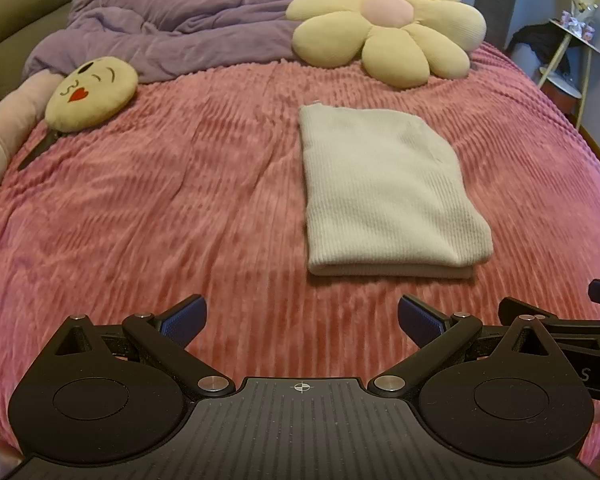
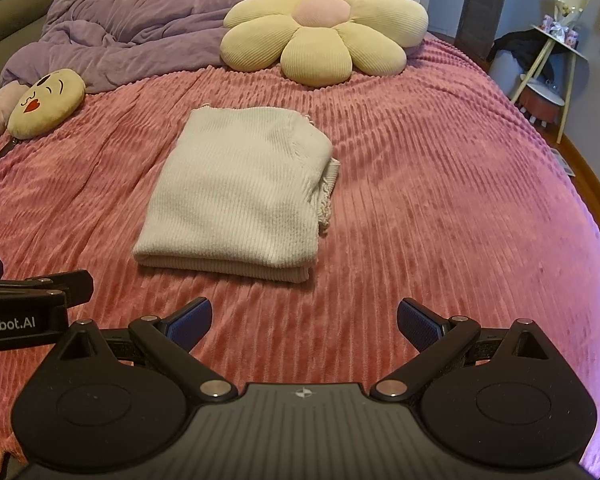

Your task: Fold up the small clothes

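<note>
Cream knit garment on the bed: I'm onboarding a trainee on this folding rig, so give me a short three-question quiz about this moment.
1. True or false: the cream knit garment lies folded on the pink bedspread, touched by neither gripper.
2. Multiple choice: the left gripper and the right gripper are A) both open and empty, B) both shut on cloth, C) one open, one shut.
3. Which cushion lies beyond the garment's far edge, next to the purple duvet?

Key
1. True.
2. A.
3. The flower cushion; the emoji cushion sits off to the left.
</note>
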The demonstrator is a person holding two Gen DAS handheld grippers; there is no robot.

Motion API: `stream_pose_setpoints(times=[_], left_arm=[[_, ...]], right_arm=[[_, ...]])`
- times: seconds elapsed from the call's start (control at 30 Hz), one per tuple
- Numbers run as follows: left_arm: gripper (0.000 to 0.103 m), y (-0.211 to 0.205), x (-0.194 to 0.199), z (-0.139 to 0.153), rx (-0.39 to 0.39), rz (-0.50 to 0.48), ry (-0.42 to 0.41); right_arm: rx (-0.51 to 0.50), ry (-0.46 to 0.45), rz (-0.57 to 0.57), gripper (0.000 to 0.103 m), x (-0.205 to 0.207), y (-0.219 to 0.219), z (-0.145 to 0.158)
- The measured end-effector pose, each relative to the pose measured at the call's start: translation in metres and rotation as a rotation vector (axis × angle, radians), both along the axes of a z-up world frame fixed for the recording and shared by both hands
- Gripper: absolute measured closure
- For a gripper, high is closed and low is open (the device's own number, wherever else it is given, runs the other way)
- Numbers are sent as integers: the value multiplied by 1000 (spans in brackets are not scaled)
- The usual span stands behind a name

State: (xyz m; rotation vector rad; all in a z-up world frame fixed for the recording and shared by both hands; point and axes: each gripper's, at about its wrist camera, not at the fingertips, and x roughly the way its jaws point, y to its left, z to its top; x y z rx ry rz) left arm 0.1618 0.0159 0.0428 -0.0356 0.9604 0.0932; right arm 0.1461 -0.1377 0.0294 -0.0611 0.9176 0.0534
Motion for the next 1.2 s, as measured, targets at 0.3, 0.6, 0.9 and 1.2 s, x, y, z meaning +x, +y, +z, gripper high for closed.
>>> stream_pose_setpoints(times=[0.3, 0.6, 0.9, 1.2], left_arm=[[0, 3, 1, -2, -6, -1, 5], [0, 3, 3, -7, -47, -7, 24], [0, 0, 4, -11, -44, -19, 37], [0, -2, 3, -12, -35, -30, 31]], right_arm=[[2, -2, -2, 4, 2, -1, -1], [3, 1, -9, 4, 2, -3, -1], [3, 9, -14, 4, 2, -5, -3], [0, 12, -20, 4, 3, -5, -5]])
